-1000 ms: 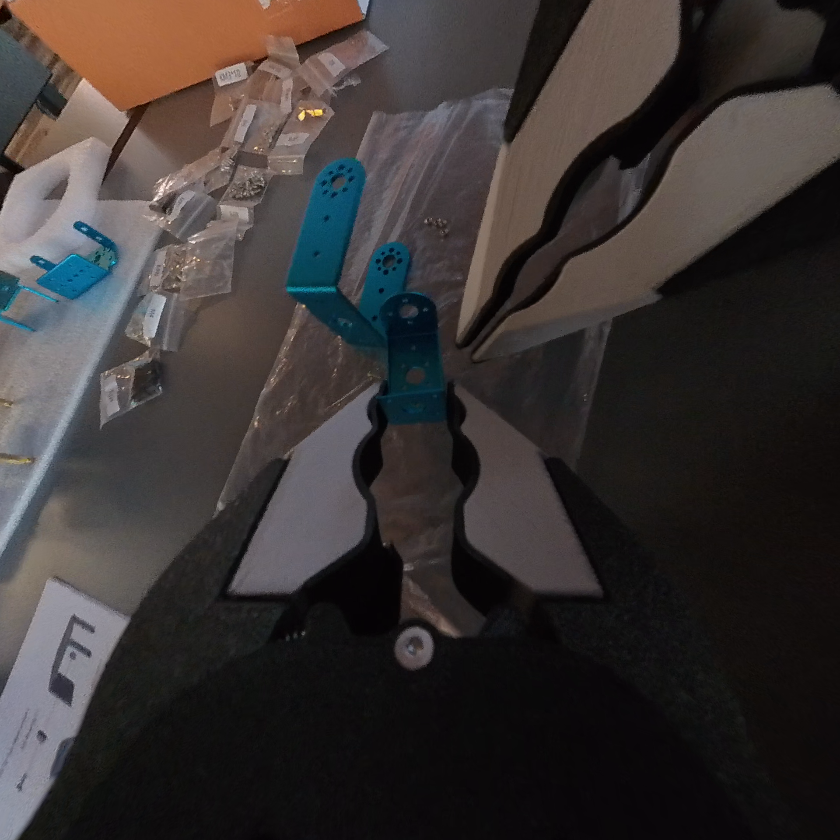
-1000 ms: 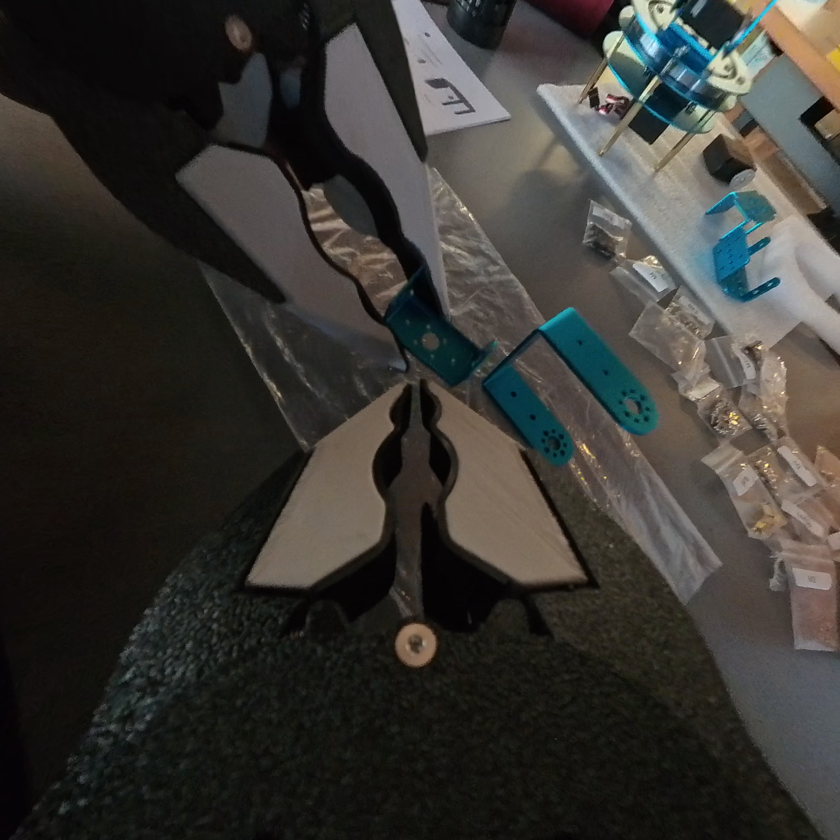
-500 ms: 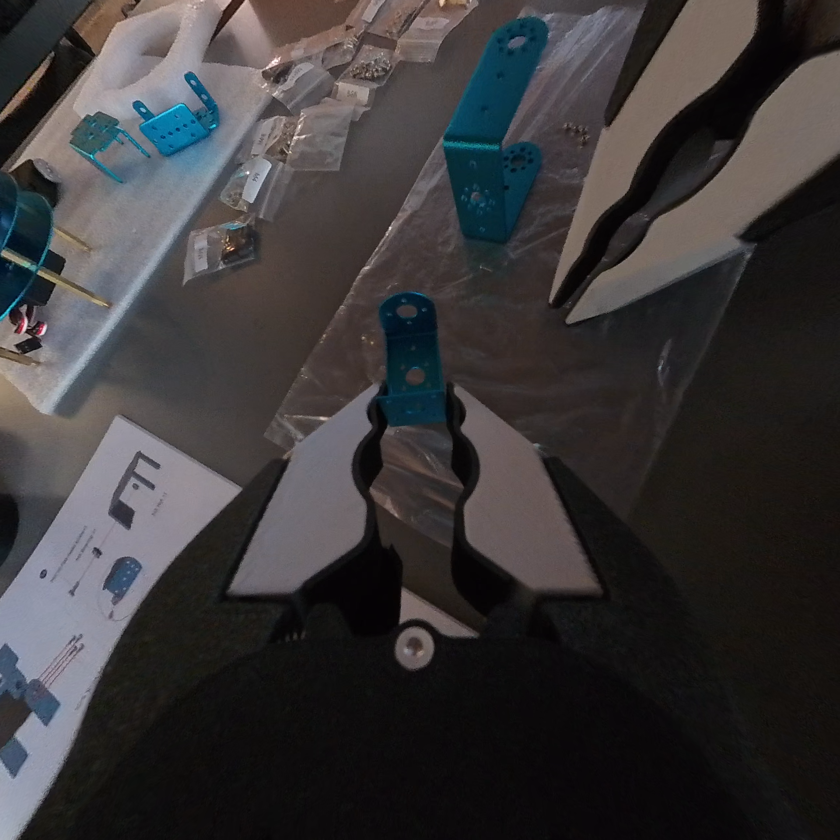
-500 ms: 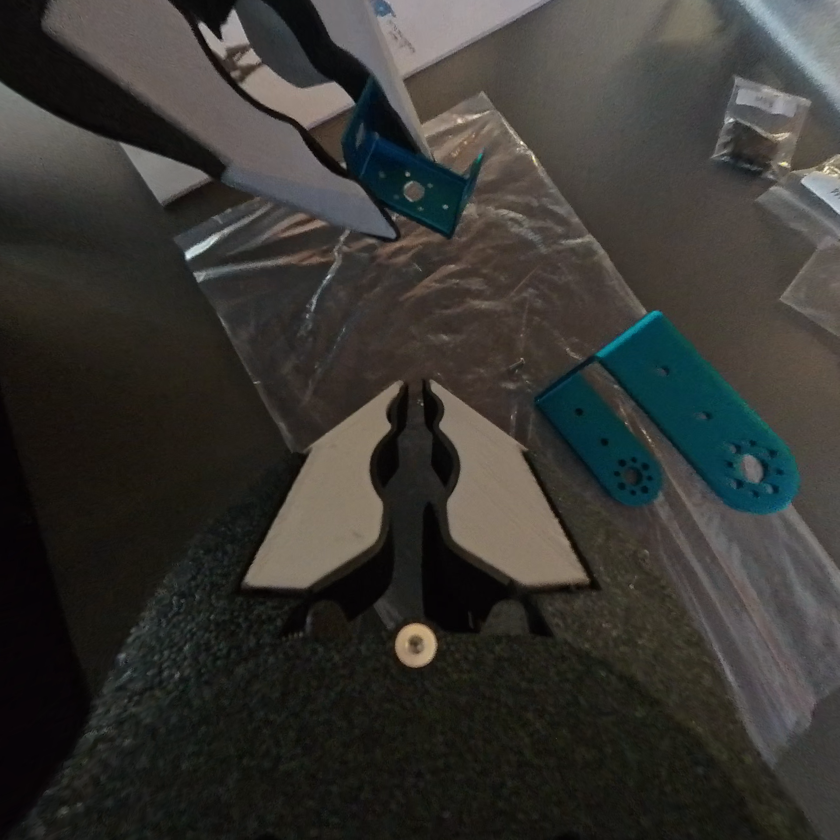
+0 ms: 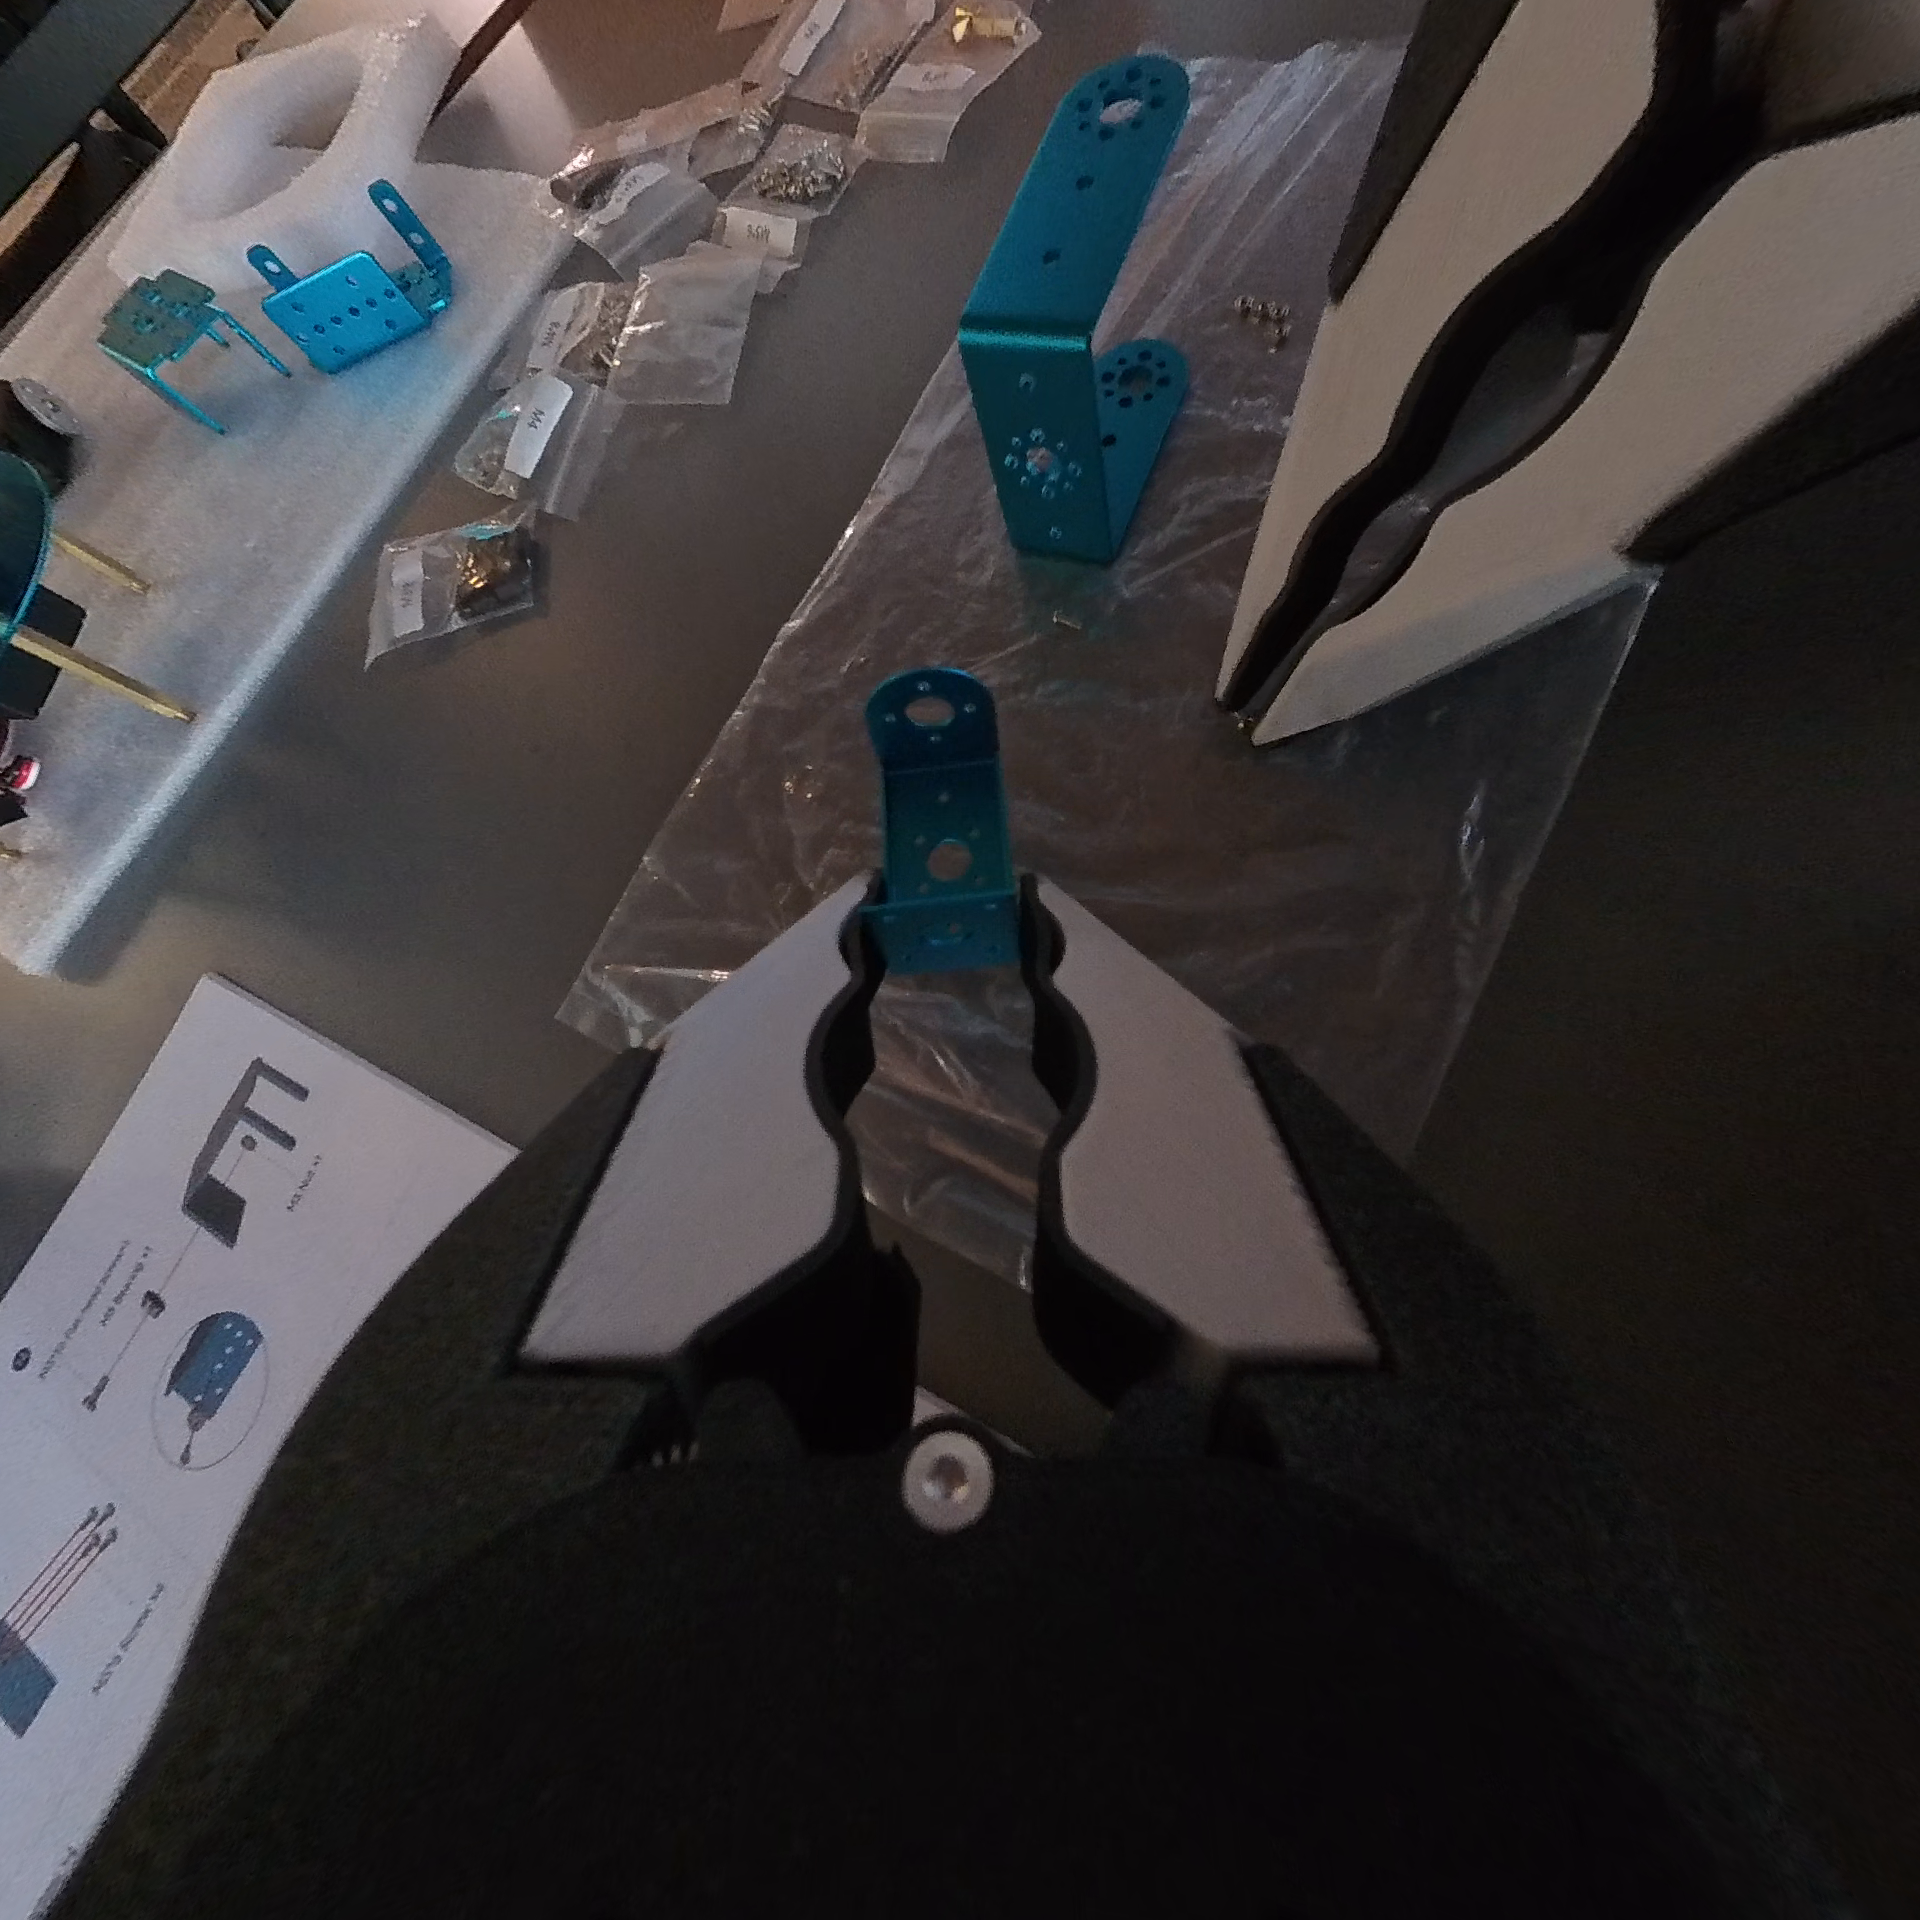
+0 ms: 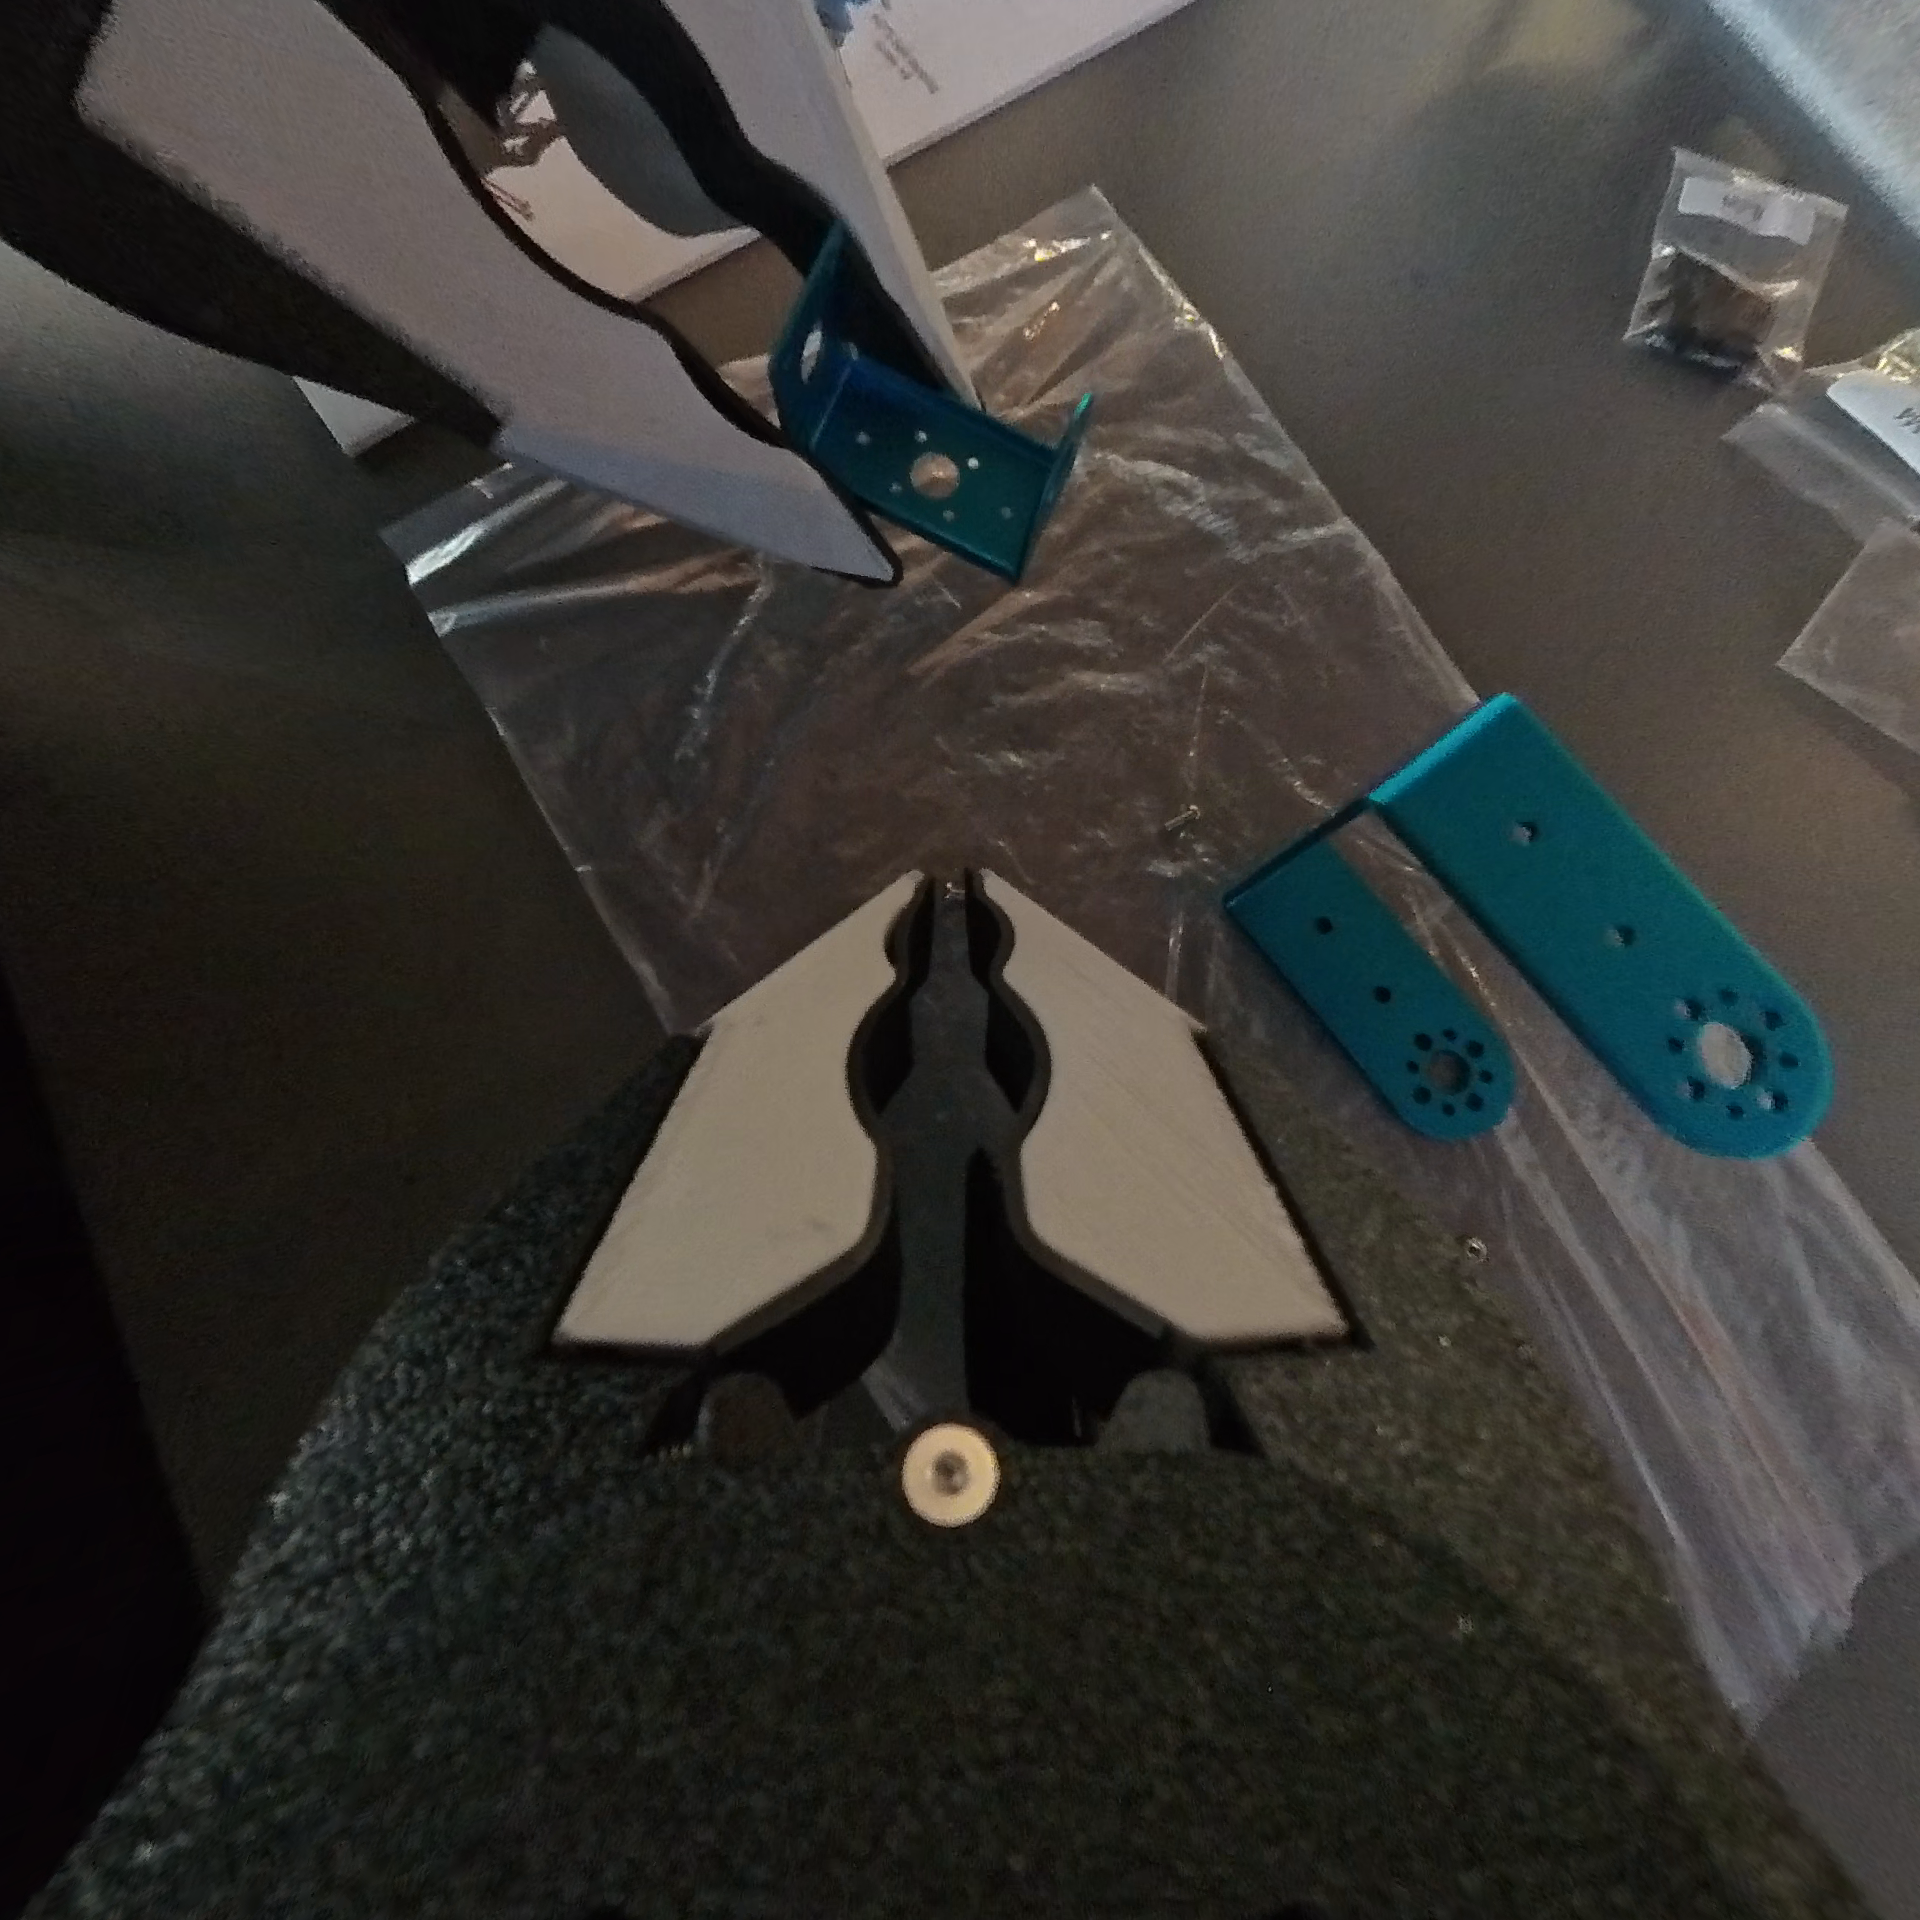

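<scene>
Grey tabletop (image 5: 436, 831) carries a clear plastic bag (image 5: 1195, 831) laid flat, a printed instruction sheet (image 5: 208, 1195) at the near left, and a scatter of small hardware bags (image 5: 644, 312) beyond. White foam sheet (image 5: 208, 499) at far left bears two further blue brackets (image 5: 343, 307).

Left gripper (image 5: 940, 925): fingers pinching one end flange of a small blue U-bracket (image 5: 940, 821), held clear above the plastic bag; its perforated web and far flange project forward of the tips. In the right wrist view the same bracket (image 6: 935, 468) hangs free of the surface.

Right gripper (image 6: 948, 883): fingers pressed nearly together, tips just above the plastic bag; whether the tiny screw-like speck at the tips is gripped cannot be told.

Large blue U-bracket (image 6: 1538, 956) lies on its side on the bag, to the right of the right gripper and well apart from the small bracket.

Handling, as judged: both brackets appear to be thin anodised metal, so light, stiff and smooth; a flat flange offers parallel faces and is the surest place to take hold, gripped squarely lest the part pivot.
</scene>
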`<state>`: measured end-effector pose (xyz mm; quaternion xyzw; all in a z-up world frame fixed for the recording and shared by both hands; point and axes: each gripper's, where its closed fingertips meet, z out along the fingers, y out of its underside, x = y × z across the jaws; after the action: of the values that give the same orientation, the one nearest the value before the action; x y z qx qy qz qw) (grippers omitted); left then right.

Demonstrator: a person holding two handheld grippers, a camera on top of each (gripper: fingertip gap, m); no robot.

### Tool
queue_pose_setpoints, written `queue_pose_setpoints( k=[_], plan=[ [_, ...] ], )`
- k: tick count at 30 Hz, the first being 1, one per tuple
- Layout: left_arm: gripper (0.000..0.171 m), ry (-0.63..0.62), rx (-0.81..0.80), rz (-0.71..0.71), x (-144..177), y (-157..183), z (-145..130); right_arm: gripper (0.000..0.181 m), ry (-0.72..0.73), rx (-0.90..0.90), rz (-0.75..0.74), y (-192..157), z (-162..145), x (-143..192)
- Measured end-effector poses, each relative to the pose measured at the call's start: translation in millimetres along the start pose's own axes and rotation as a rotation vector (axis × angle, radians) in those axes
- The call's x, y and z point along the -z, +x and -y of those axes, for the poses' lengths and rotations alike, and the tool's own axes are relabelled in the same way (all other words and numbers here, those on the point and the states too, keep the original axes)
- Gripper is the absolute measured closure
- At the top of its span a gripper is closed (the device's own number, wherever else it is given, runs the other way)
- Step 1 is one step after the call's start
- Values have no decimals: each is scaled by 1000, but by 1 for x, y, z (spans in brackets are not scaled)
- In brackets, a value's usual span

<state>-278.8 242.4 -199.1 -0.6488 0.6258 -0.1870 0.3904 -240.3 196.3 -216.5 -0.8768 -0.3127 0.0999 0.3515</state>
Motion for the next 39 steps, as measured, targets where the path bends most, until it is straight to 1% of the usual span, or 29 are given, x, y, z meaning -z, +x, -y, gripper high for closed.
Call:
queue_pose_setpoints(
  k=[17, 22, 27, 31, 39],
  plan=[
    [147, -7, -4, -3, 0, 4, -2, 173, -20, -36, -11, 6, -5, 4],
    [147, -10, -10, -6, 0, 5, -2, 172, -5, -65, 0, 7, 0, 8],
    [147, -11, -9, -5, 1, 5, -3, 173, -26, -45, 13, 8, -2, 6],
    [147, -12, -11, -3, 2, 6, -4, 173, -71, 13, 20, 4, -4, 3],
    [147, -11, -17, -13, 1, 10, -4, 175, -102, 43, 27, 7, 1, 1]
  ],
)
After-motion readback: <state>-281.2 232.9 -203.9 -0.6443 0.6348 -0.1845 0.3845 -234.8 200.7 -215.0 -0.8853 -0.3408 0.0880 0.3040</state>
